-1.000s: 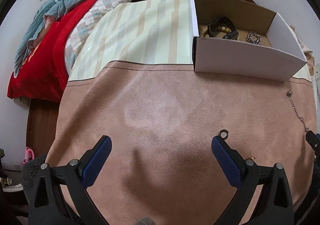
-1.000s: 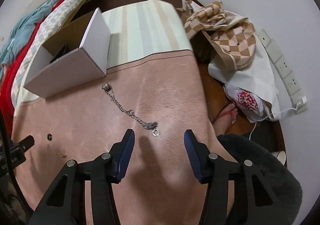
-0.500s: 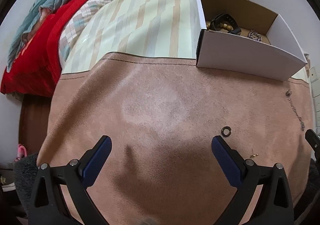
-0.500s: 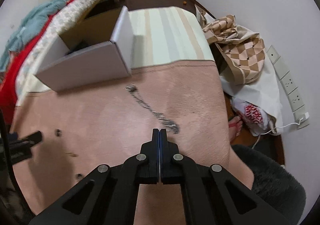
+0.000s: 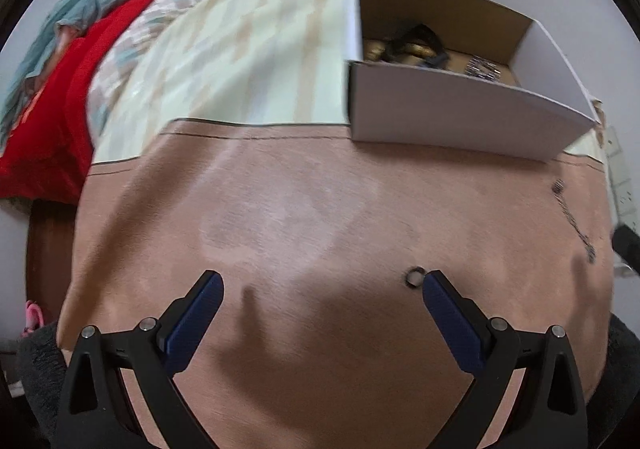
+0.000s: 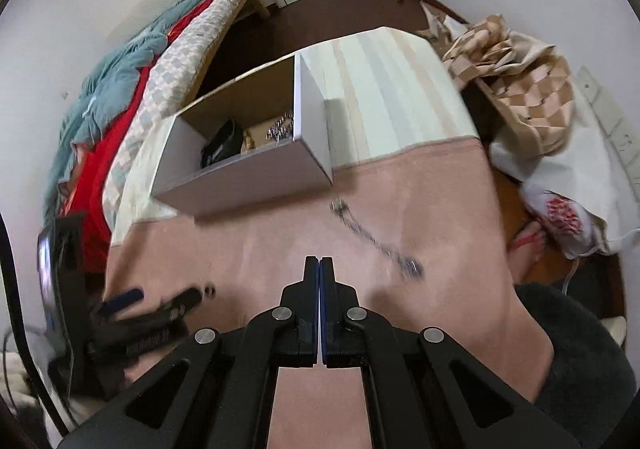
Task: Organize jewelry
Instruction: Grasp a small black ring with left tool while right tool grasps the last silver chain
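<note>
A silver chain (image 6: 376, 241) lies stretched on the pink cloth (image 6: 420, 185), just right of my right gripper (image 6: 320, 263). Its jaws stand all but together, opening by a sliver, and nothing shows between them. A white cardboard box (image 6: 240, 185) behind holds a black strap, beads and a silver piece. My left gripper (image 5: 323, 281) hangs wide open over the cloth (image 5: 280, 209). A small dark ring (image 5: 416, 276) lies right beside its right fingertip (image 5: 434, 283). The box (image 5: 460, 121) and chain (image 5: 572, 217) lie beyond. The right wrist view shows the left gripper (image 6: 160, 301) blurred, with the ring (image 6: 209, 290) at its tip.
The cloth covers a striped table top (image 5: 248, 61). A bed with red and teal blankets (image 5: 60, 61) runs along the left. Right of the table are a checked bag (image 6: 520, 89), a white plastic bag (image 6: 560, 189), a wall socket strip (image 6: 612, 117) and a sandalled foot (image 6: 528, 241).
My right gripper went from open to shut beside the chain's near end, then rose and tilted up; the chain stays on the cloth. The left gripper shifted slightly around the ring.
</note>
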A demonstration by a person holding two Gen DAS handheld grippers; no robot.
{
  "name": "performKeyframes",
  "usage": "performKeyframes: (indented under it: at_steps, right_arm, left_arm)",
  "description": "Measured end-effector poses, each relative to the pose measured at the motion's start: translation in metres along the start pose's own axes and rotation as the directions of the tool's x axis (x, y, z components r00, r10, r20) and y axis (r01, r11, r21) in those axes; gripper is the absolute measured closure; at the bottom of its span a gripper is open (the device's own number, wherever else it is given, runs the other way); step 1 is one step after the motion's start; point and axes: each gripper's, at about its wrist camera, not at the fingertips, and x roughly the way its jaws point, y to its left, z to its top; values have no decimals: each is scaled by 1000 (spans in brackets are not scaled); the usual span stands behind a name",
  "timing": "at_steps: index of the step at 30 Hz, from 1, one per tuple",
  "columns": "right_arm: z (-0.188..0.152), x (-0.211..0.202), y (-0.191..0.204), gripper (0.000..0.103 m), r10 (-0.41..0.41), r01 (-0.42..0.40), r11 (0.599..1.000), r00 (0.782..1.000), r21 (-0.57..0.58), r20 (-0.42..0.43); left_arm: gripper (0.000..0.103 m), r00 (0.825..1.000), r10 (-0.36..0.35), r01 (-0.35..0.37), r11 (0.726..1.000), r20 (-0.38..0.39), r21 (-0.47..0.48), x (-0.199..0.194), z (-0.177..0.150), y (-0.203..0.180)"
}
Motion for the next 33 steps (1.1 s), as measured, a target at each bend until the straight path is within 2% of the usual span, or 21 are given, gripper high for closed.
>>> performKeyframes:
  at_steps: [1,3,5,9,10,11,12,19,23,28,31,32,33]
  right_arm:
    - [7,11,1,96,-27,27,999,1000,-22,-14]
    - [19,28,3,68,-34,33,998,999,-44,-15]
    - [28,45,7,65,-61,59,995,998,-82,-24]
    - [34,72,16,66,-122,114,981,992,-155,-43]
    - [34,72,18,70,-136,131,977,991,-171,-18]
    - [34,74,22,86,-171,166,968,985,-190,-11]
    - [33,74,25,90,-199,195,959,980,-206,4]
    - [13,43,15,92,-154,153,980,988,-126,3]
    - [-9,25,4,92,-125,125,990,992,-62,-7]
    - [-28,23,-3,92,-135,133,990,990,-41,-36]
    - [-32,25,-5,92,-142,140,989,989,-43,-41]
    - [-31,25,-5,92,-143,141,989,989,-44,-41]
    - [-31,25,-4,92,-145,143,989,989,-48,-40]
  left_arm:
    - [2,1000,19,-19,1000,5,-5,1,3,3]
    - [2,999,41,-40,999,11,-12,3,8,7]
    - [2,998,55,-55,998,13,-19,5,12,10]
    - [2,998,58,-57,998,11,-32,8,18,17]
    - [2,998,56,-55,998,10,-29,8,18,18]
    - [2,999,53,-53,998,8,-24,8,17,18]
    - [2,999,50,-50,999,6,-19,8,16,17]
    - [2,999,-33,33,999,-40,15,9,-5,8]
    - [2,997,-61,62,997,-49,34,14,-5,-5]
    - [2,994,-88,91,995,-62,41,23,-4,-18]
    - [12,993,-107,109,993,-43,53,23,-5,-23]
    - [20,993,-113,114,991,-26,68,21,-5,-25]
    - [34,993,-117,118,990,-13,80,20,-4,-26]
